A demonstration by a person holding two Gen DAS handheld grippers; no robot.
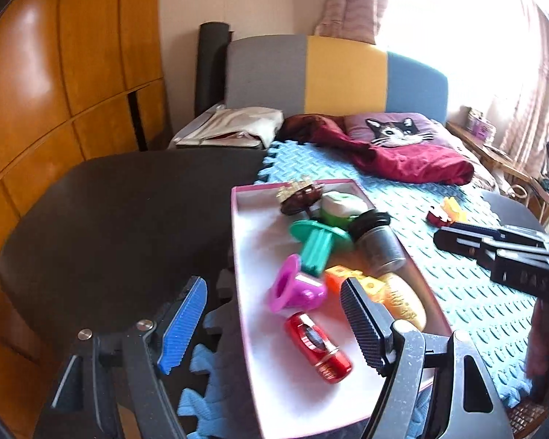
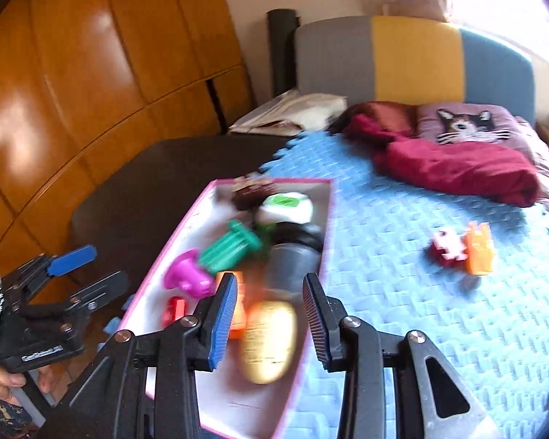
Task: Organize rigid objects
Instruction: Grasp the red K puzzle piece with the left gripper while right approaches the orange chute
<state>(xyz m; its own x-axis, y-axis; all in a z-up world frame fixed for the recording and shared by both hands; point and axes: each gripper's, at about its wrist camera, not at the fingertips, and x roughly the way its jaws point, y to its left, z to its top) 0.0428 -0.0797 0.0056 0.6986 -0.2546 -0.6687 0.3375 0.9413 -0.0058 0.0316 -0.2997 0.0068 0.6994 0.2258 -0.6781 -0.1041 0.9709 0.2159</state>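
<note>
A pink-rimmed white box [image 1: 238, 241] [image 2: 181, 234] lies on the blue foam mat [image 1: 457, 285]. It holds a red toy [image 1: 316, 347], a magenta cup [image 1: 292, 285], a green plunger-shaped piece [image 1: 318, 241], a grey metal cup [image 1: 380, 252] and a yellow oval piece [image 2: 271, 340]. My left gripper [image 1: 274, 325] hovers open over the box's near left wall, gripping nothing. Over the box's near right side, my right gripper [image 2: 271, 322] is open. The blurred yellow piece shows below its pads, untouched. An orange toy [image 2: 479, 252] and a red-white one [image 2: 446, 250] lie loose on the mat.
A black mat [image 1: 120, 219] adjoins the foam on the left, with a wooden wardrobe [image 1: 55, 91] beyond. At the far end lie a cat pillow [image 1: 395, 131], a dark red cloth [image 1: 413, 164] and a white bag [image 1: 234, 124] before a grey, yellow and blue headboard [image 1: 344, 77].
</note>
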